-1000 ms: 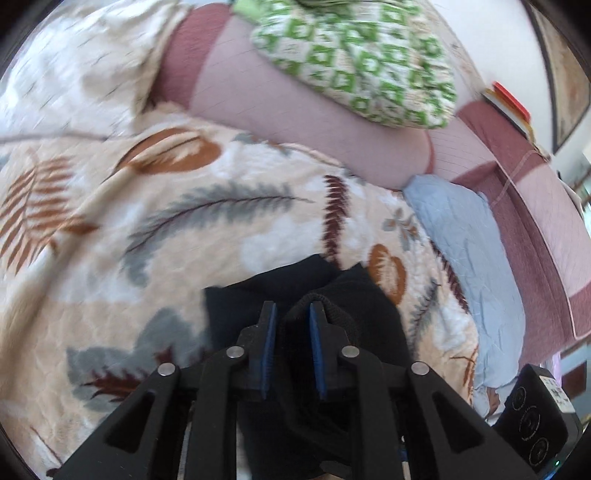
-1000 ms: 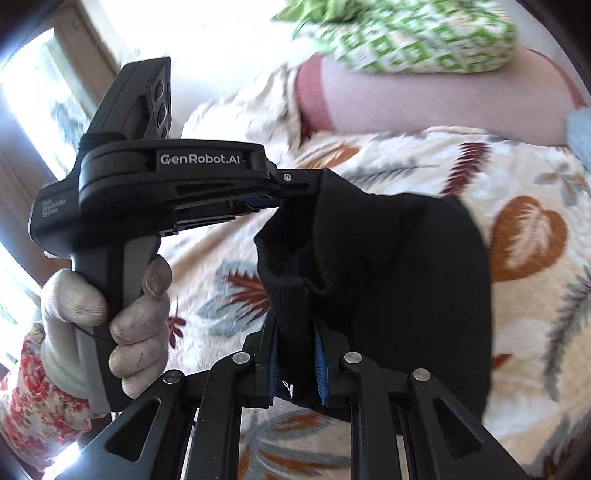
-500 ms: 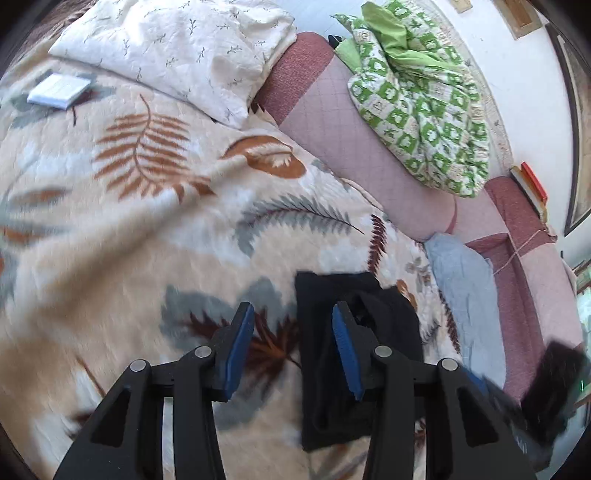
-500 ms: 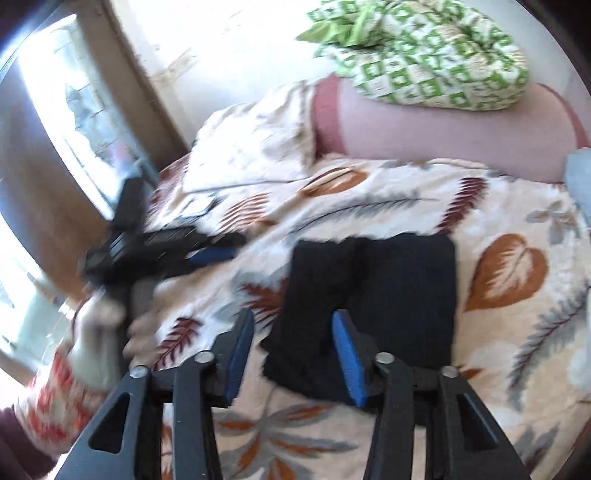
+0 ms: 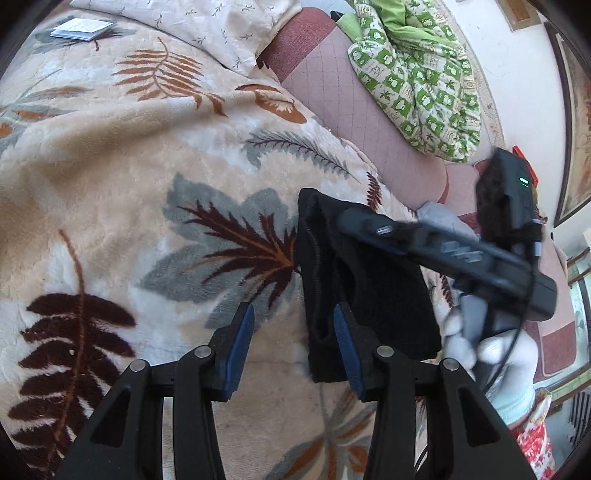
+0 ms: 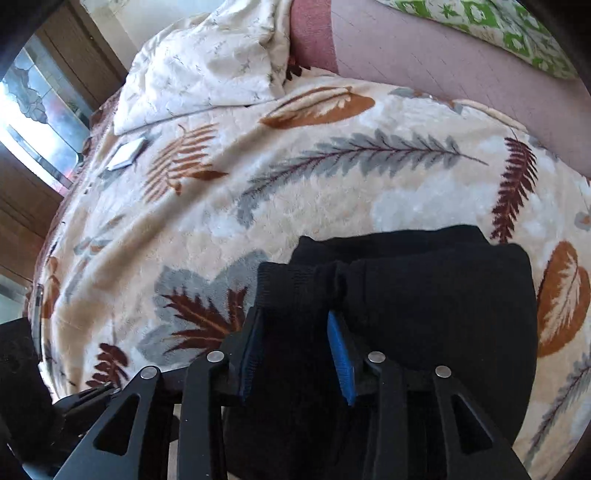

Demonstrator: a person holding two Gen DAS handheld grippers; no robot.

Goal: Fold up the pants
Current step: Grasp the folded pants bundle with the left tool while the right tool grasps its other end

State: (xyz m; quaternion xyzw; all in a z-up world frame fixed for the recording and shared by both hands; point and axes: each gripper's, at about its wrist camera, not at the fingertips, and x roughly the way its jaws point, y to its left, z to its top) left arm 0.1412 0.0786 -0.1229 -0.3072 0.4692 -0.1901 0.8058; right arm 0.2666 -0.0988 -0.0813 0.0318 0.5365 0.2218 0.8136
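Observation:
The black pants (image 5: 369, 291) lie folded in a compact rectangle on the leaf-patterned blanket (image 5: 147, 177). My left gripper (image 5: 293, 334) hovers at their left edge. Its jaws are opening, with only blanket and the pants' edge between them, and the pads press on nothing. A gloved hand (image 5: 495, 347) holds the right gripper's body over the far side of the pants. In the right wrist view the pants (image 6: 436, 306) fill the lower middle. My right gripper (image 6: 294, 326) stands low over their ribbed edge. Its jaws are opening with fabric between them, not pinched.
A white pillow (image 5: 207, 26) and a small white booklet (image 5: 81, 27) lie at the blanket's far end. A mauve quilted cushion (image 5: 343, 96) carries a green patterned quilt (image 5: 417, 74). A light blue cloth (image 5: 443, 218) lies past the pants. A window (image 6: 33, 110) is at the left.
Both grippers were shut on the lifted pants a second ago and have let go. The pants now lie flat and folded. My left gripper drew back to their left; the right came down close over them.

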